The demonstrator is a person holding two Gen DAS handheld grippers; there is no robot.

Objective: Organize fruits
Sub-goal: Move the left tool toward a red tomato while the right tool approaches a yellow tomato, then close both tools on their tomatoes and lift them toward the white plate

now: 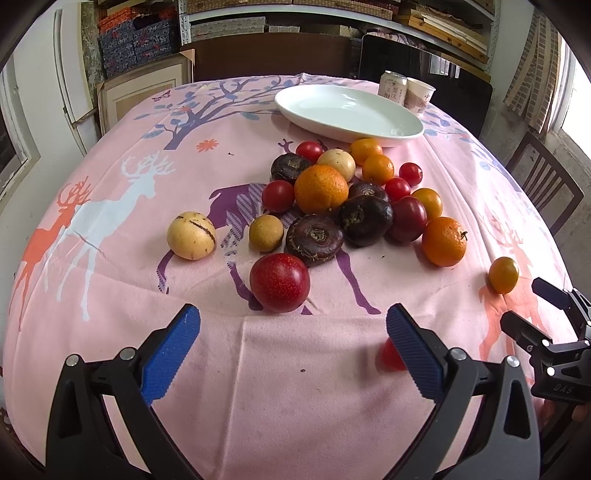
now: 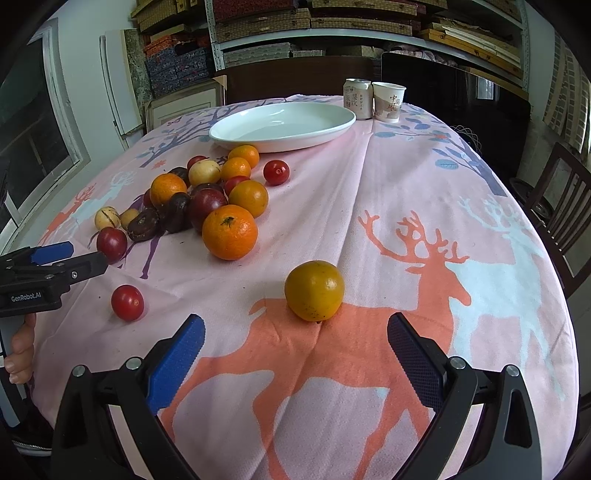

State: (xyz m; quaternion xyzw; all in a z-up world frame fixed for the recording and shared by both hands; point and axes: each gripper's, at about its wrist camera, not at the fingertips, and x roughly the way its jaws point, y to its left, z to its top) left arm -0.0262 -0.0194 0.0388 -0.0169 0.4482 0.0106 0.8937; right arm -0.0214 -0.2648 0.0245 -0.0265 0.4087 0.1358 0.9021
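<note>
Beyond the fingers, metal shelving (image 2: 332, 26) stacked with boxes and boards lines the back wall. A dark wooden chair (image 2: 561, 206) stands right of them; daylight enters a window (image 2: 33, 122) on their left.

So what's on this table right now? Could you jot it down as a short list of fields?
surface: table under a pink deer-print cloth
plate: white plate, nothing on it, at the far end
fruit pile: mixed fruit pile on the cloth, in front of the plate
stray fruit: yellow-orange fruit alone, just ahead of the right gripper; small red fruit apart from the pile
drinks: can and paper cup beyond the plate
left gripper: fingers wide apart, holding nothing
right gripper: fingers wide apart, holding nothing
</note>
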